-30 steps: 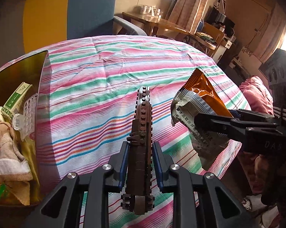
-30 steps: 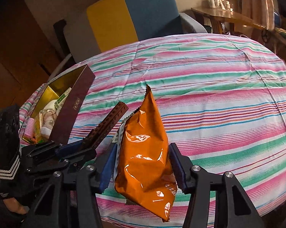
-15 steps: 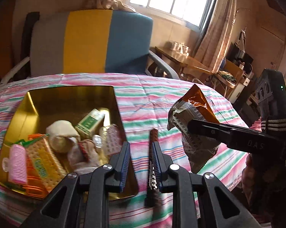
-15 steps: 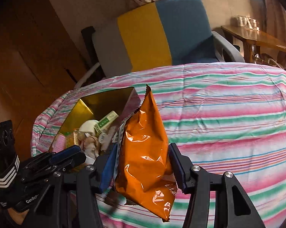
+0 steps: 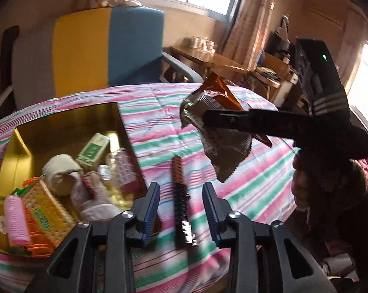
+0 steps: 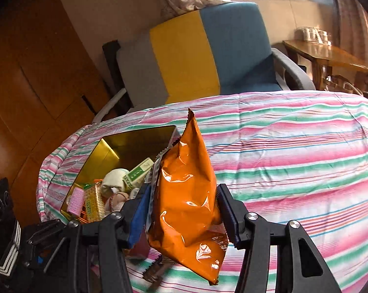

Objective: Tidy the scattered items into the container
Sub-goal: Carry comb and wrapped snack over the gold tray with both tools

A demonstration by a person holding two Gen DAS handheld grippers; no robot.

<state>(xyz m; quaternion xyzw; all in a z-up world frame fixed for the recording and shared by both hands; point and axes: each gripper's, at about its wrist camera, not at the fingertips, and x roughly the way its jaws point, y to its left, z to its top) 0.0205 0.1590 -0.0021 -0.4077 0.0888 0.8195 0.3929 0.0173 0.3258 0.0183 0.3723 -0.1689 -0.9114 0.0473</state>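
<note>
Two claws hang over the striped tabletop (image 5: 257, 171). The left claw (image 5: 181, 210) has just been opening; its blue pads stand apart, and the brown brick strip (image 5: 180, 195), blurred, sits between them without touching either pad, just right of the gold container (image 5: 69, 122). The right claw (image 6: 184, 216) is clamped on the orange snack bag (image 6: 186, 188), held upright near the container's right edge. Inside the container lie a pink roller (image 5: 16, 217), a yellow wafer-patterned box (image 5: 47, 214), a green carton (image 5: 93, 151) and a cloth bundle (image 5: 59, 173).
</note>
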